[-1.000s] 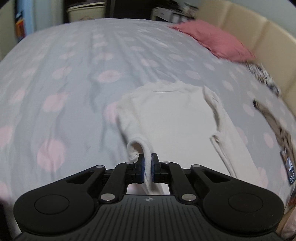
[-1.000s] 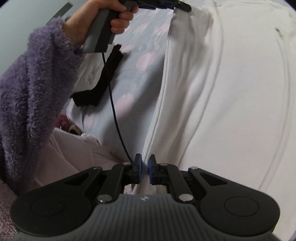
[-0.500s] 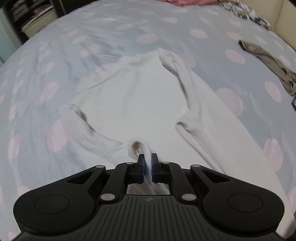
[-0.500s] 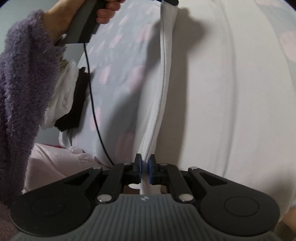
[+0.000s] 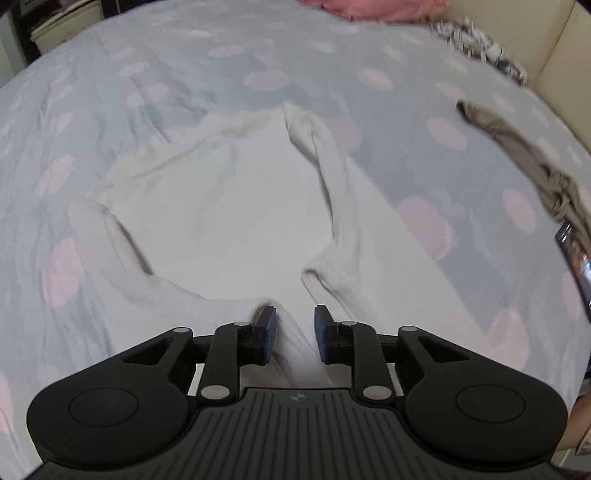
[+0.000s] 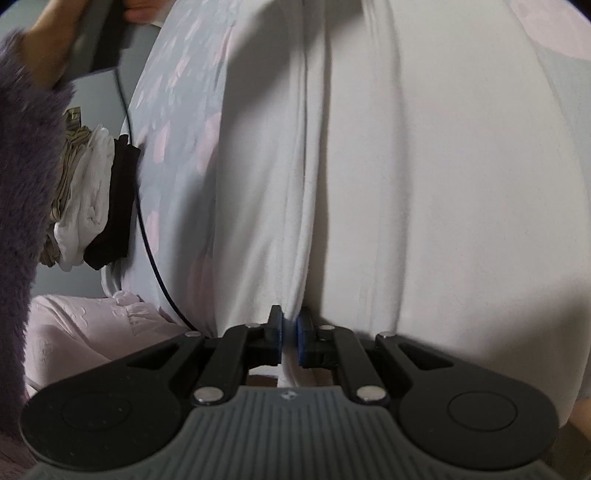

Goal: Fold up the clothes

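White fabric fills both views: a long-sleeved white top (image 5: 240, 206) lies spread on the bed (image 5: 192, 62), whose grey cover carries pink dots. In the left wrist view its long axis runs away from the camera, with the neck end at the far side and the hem end nearest the left gripper (image 5: 294, 330). One sleeve (image 5: 332, 206) is folded inward along the body, bending near the middle; the other sleeve (image 5: 122, 251) trails out to the left side. The left gripper's jaws stand apart, with a ridge of the top's fabric lying between them, untouched on either side. In the right wrist view the right gripper (image 6: 289, 334) has its jaws drawn narrow, pinching a raised fold of the same top that runs straight away from it. Further left, a hand (image 6: 62, 44) in a fluffy purple sleeve (image 6: 22, 221) holds the other gripper's handle, a black cable (image 6: 147, 243) hanging from it. A stack of folded clothes (image 6: 92, 199) sits at the bed's edge. A beige garment (image 5: 532, 158) lies well apart from the top, to the right, and a pink pillow (image 5: 373, 9) rests at the far end.
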Motion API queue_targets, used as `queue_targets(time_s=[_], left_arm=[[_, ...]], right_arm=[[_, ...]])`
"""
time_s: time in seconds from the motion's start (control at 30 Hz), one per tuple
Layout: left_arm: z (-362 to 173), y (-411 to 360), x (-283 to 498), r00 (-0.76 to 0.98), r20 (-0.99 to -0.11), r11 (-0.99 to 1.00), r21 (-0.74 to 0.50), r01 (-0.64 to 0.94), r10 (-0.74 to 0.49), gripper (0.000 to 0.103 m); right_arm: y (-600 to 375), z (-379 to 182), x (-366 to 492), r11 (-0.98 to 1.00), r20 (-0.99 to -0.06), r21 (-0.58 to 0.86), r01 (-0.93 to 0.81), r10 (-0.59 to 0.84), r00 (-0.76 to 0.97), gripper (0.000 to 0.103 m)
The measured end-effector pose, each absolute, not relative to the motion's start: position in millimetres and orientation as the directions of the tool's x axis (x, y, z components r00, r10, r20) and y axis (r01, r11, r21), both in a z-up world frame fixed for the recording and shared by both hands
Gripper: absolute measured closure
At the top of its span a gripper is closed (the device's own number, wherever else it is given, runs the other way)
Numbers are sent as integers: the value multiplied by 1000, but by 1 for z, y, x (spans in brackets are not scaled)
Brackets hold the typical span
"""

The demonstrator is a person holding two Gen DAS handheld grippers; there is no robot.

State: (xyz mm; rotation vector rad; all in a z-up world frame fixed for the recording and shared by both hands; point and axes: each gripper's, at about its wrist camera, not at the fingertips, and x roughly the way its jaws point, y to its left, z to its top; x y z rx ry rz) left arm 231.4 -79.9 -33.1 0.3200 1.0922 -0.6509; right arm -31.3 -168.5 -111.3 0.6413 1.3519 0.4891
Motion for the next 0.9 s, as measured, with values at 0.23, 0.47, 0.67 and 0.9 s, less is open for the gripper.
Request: queue_targets(time_s=[0.23,0.47,0.67,0.9], left_arm=[[-3,-33,180,343,-875,785,-64,616,-341,65],[-10,31,103,315,-883,812,-117,572,-349,64],[-32,64,42,257,-893,828,-192,526,-370,62],[-51,69,-1,224,-894,825,-229,517,-388,61]], right_arm=[[-173,-108,-39,749,-742,662,22,651,161,94],[-179,-91,-48,779,-757,625,-50,620,204,94],[-180,-99,-51,801,-783,597,-45,594,186,91],[-184,-89,-61,822,-807,565,-76,570,158,90]])
